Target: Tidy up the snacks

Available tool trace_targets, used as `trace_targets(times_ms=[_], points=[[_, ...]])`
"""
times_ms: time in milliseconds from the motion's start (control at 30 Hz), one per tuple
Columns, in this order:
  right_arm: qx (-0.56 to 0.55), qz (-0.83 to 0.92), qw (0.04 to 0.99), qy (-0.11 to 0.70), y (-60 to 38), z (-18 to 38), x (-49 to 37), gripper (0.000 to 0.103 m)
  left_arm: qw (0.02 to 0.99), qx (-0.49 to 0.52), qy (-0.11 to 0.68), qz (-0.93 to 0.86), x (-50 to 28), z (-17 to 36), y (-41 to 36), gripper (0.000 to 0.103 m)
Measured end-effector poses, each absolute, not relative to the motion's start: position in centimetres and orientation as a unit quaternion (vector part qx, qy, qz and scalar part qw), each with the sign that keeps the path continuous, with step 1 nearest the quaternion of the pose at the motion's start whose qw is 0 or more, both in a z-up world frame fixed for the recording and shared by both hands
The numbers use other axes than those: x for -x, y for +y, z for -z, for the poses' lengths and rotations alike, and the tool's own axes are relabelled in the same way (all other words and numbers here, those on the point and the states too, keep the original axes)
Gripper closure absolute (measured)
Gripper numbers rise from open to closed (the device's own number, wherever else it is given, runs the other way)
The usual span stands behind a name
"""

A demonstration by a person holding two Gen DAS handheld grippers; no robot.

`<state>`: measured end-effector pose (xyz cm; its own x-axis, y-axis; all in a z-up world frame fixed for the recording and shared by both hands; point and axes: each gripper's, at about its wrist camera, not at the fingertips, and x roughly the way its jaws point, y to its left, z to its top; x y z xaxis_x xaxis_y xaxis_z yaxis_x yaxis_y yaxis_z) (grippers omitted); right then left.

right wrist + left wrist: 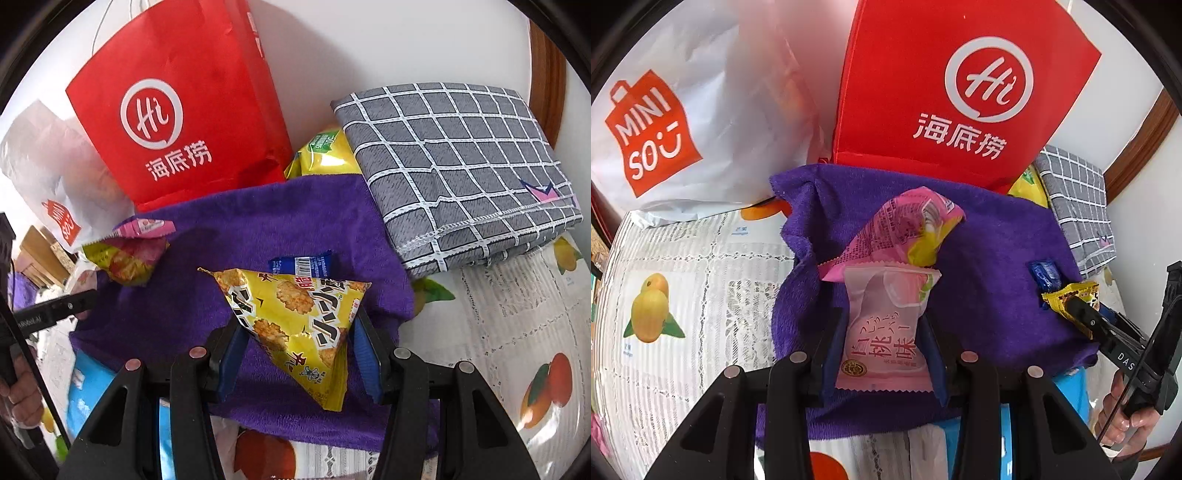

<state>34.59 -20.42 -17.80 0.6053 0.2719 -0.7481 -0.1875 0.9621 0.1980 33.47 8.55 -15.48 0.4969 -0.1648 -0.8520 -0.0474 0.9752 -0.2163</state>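
Tabletop (683,266): covered with a white lace-pattern cloth printed with fruit; a white wall stands behind.
White bag (676,122): far left at the back, orange shop logo on it, leaning beside the red bag.
Red bag (953,85): upright at the back, white round logo, its base just behind the purple towel.
Purple towel (990,258): spread on the tabletop, rumpled at its left edge; the snacks lie on it.
Left tongs (882,354): narrow, blue pads pressed on both sides of a pale pink peach packet (882,332), held above the towel.
Pink-and-yellow pack (908,229): lies on the towel just beyond the peach packet, touching its top edge in the left wrist view.
Blue candy (301,266): small wrapper on the towel, just behind the yellow packet.
Right tongs (295,354): partly closed, pads gripping a yellow cracker packet (295,325) by its sides; packet tilted, one corner pointing down over the towel.
Yellow bag (325,155): wedged at the back between the red bag and the checked cloth.
Checked cloth (461,166): grey, folded, at the right, its corner overlapping the towel's edge.
Hands: a hand (1126,417) shows low on the handle of the right tongs.
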Motion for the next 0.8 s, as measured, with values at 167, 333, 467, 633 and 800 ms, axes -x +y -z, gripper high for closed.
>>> trace_targets(times_ms=[167, 333, 467, 633, 800], points=[[-0.04, -0.13, 0.891, 0.433, -20.0, 18.6, -34.9, 0.05, 0.857, 0.106, 0.503, 0.035, -33.9, 16.0, 8.3, 0.065], [-0.036, -0.131, 0.892, 0.431, -19.9, 18.6, -34.9, 0.05, 0.855, 0.096, 0.508, 0.033, -34.0, 16.4, 8.0, 0.065], [-0.041, -0.133, 0.889, 0.437, -20.0, 18.8, -35.1, 0.049, 0.853, 0.088, 0.513, 0.025, -33.8, 17.0, 8.2, 0.065], [-0.035, -0.135, 0.887, 0.44, -19.7, 19.0, -35.0, 0.049, 0.846, 0.097, 0.525, 0.02, -33.9, 17.8, 8.7, 0.065], [-0.045, -0.141, 0.884, 0.443, -19.9, 18.8, -35.1, 0.047, 0.846, 0.09, 0.525, 0.021, -33.6, 17.6, 8.6, 0.062]])
